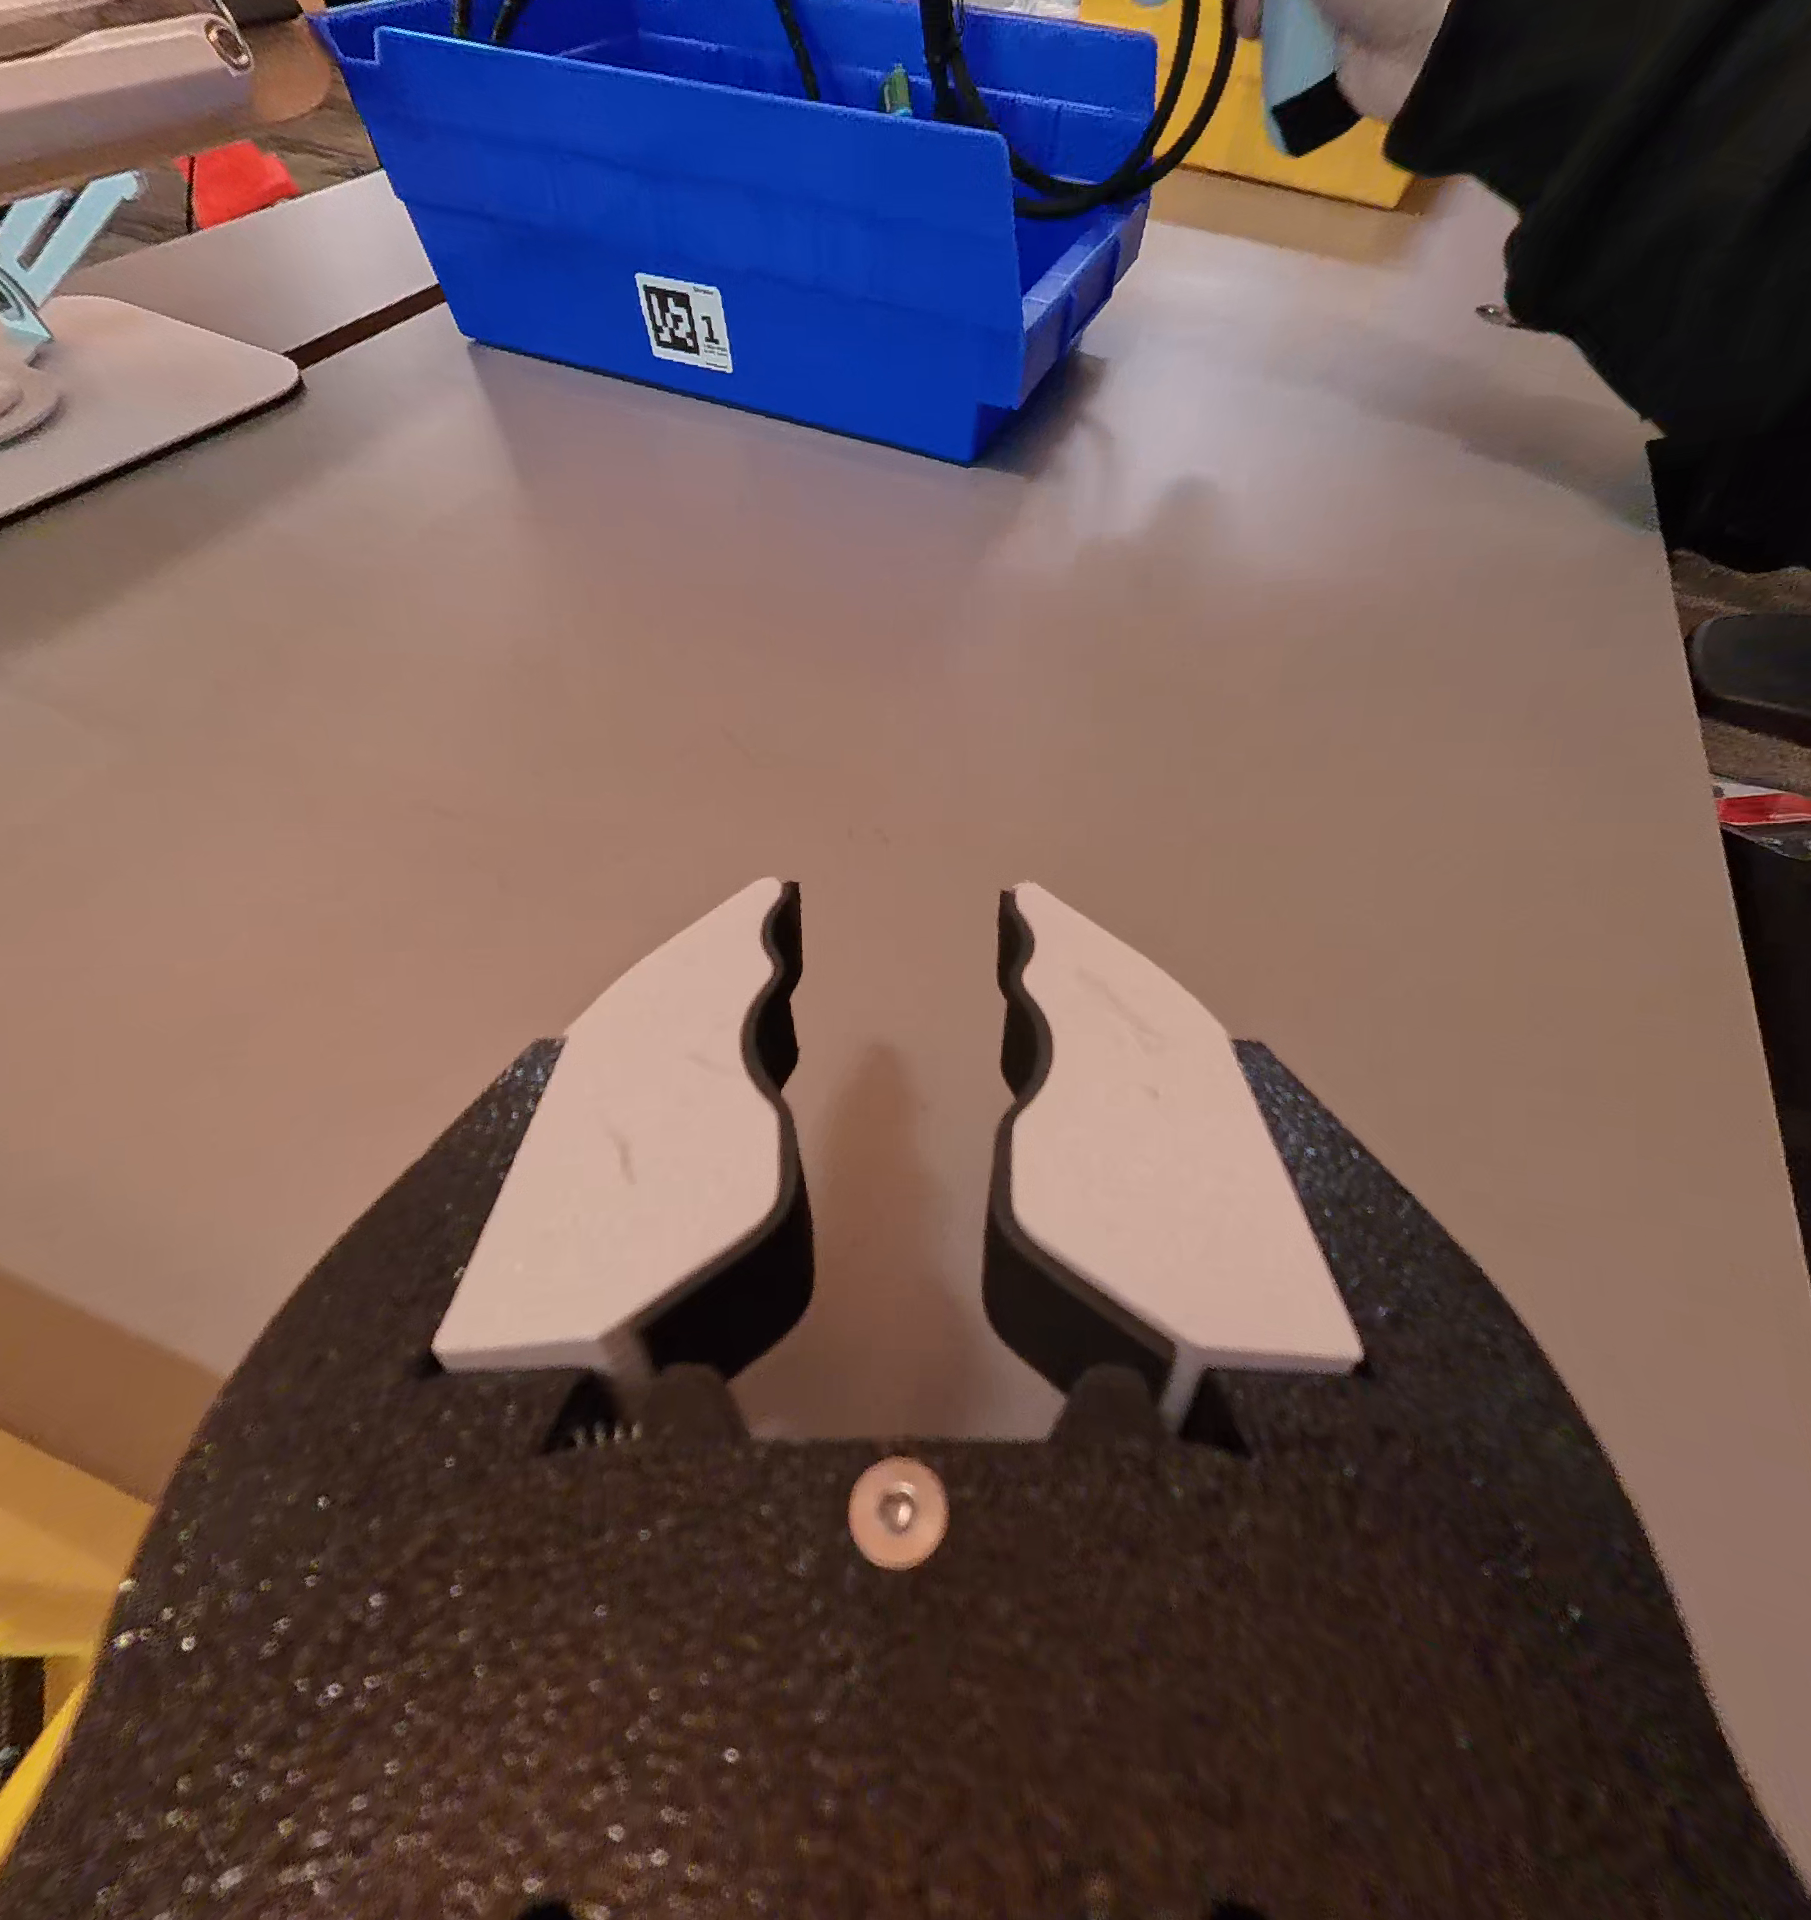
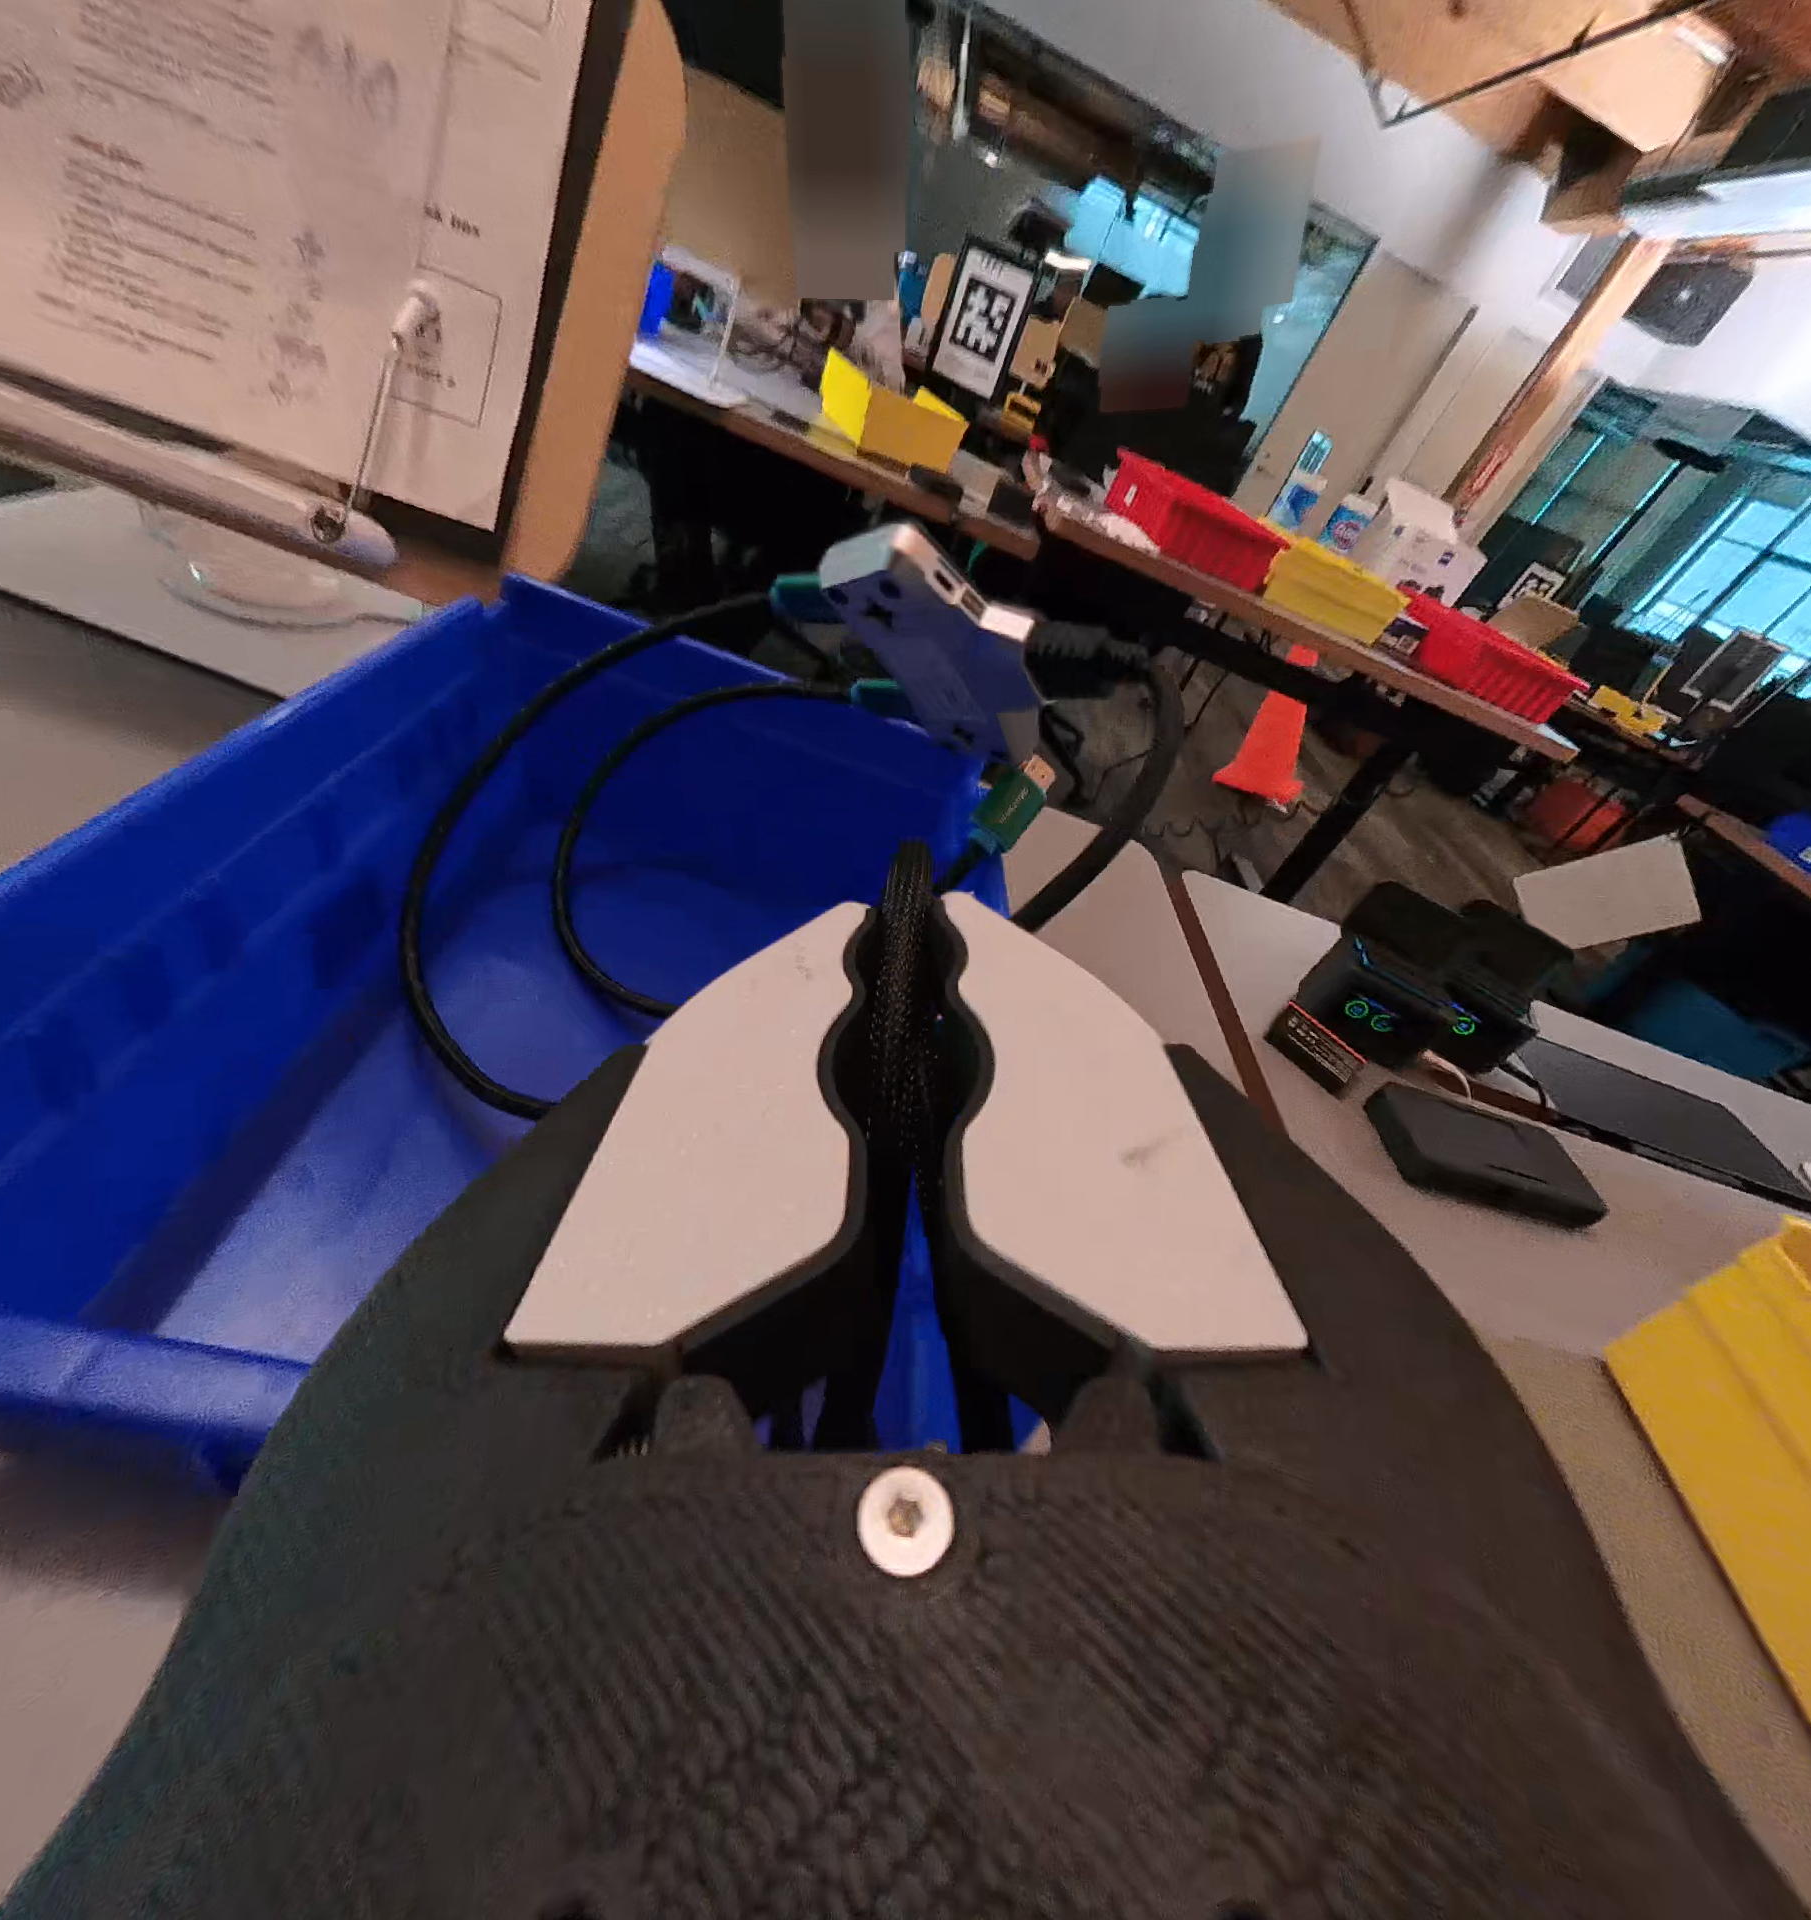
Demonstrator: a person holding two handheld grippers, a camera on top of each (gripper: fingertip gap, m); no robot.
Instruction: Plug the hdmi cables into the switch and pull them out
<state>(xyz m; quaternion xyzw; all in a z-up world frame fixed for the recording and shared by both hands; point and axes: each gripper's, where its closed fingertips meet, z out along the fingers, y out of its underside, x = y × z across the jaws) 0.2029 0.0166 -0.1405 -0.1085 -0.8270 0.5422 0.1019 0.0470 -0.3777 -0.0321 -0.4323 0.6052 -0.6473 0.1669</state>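
In the right wrist view my right gripper [image 2: 906,920] is shut on a black braided cable [image 2: 906,997], held above the blue bin [image 2: 257,1039]. Beyond it the silver and blue switch [image 2: 922,623] hangs tilted in the air over the bin. Thin black cables [image 2: 485,831] with teal plugs are in one side of the switch, and a thick black cable [image 2: 1088,665] is in the other. A green HDMI plug [image 2: 1010,805] dangles loose below the switch. My left gripper [image 1: 901,904] is open and empty over the bare table, well short of the blue bin [image 1: 735,208].
A yellow bin [image 2: 1753,1455] lies at the near right, with black devices [image 2: 1420,1018] behind it. A monitor stand base [image 1: 70,416] sits at the left. A person's dark sleeve [image 1: 1659,208] is at the far right. The table edge [image 1: 1701,790] runs along the right.
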